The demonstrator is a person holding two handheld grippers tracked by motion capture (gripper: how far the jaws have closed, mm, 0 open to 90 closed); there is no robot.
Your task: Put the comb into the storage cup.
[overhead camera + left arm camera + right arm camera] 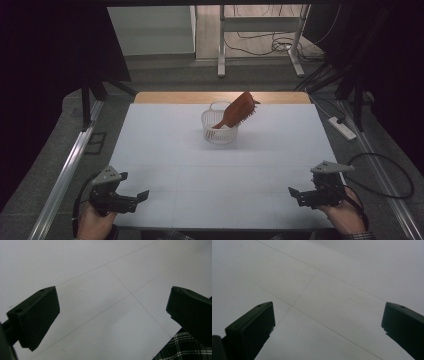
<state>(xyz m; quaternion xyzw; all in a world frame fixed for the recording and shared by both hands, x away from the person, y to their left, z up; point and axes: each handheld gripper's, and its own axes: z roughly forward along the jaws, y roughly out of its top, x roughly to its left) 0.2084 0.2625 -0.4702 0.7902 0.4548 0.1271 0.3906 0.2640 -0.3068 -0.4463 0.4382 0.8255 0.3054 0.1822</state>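
The orange hairbrush (pixel 239 111) leans in the white basket (pixel 218 131) at the table's far middle, handle down, head tilting up-right; both the left gripper (pixel 142 195) and right gripper (pixel 294 192) rest near, jaws apart, roughly equidistant.

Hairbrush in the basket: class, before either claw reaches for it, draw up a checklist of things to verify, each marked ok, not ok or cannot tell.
1. Left claw open and holding nothing: ok; in the left gripper view its jaws stand wide apart over bare table.
2. Right claw open and holding nothing: ok.
3. Hairbrush reachable from above: ok; its bristle head leans out over the rim, handle down inside.
4. White basket upright on the table: ok.
5. Path from the claws to the basket free of other things: ok.
6. Handle free of the basket's mesh: cannot tell.
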